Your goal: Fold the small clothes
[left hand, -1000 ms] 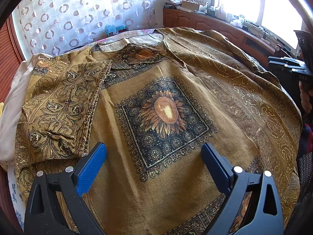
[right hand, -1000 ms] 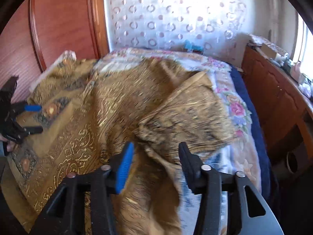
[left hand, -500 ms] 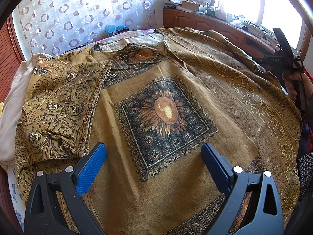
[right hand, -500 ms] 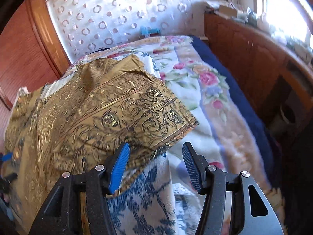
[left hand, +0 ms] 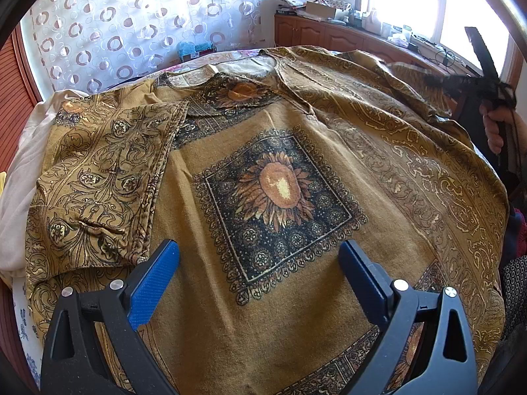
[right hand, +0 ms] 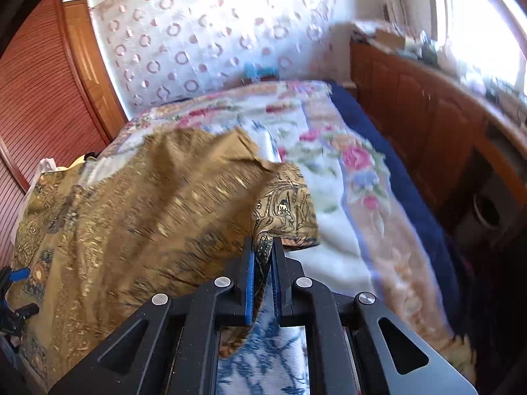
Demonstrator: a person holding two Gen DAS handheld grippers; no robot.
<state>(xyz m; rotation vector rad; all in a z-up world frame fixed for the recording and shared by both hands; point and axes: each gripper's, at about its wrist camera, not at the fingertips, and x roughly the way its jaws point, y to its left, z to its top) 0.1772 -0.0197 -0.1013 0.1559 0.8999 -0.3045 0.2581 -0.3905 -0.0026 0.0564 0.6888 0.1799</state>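
From your left wrist, the left gripper point(left hand: 258, 283) hangs wide open and empty over the shirt point(left hand: 280, 191), which lies spread flat across the bed point(left hand: 13, 177), one sleeve point(left hand: 98, 181) already folded in at the bed's left edge.

From your right wrist, the right gripper point(right hand: 263, 273) has just closed and now pinches the other sleeve point(right hand: 283, 207) near the bed's right edge. The cloth looks light and limp, so grip hems and corners. No containers show.
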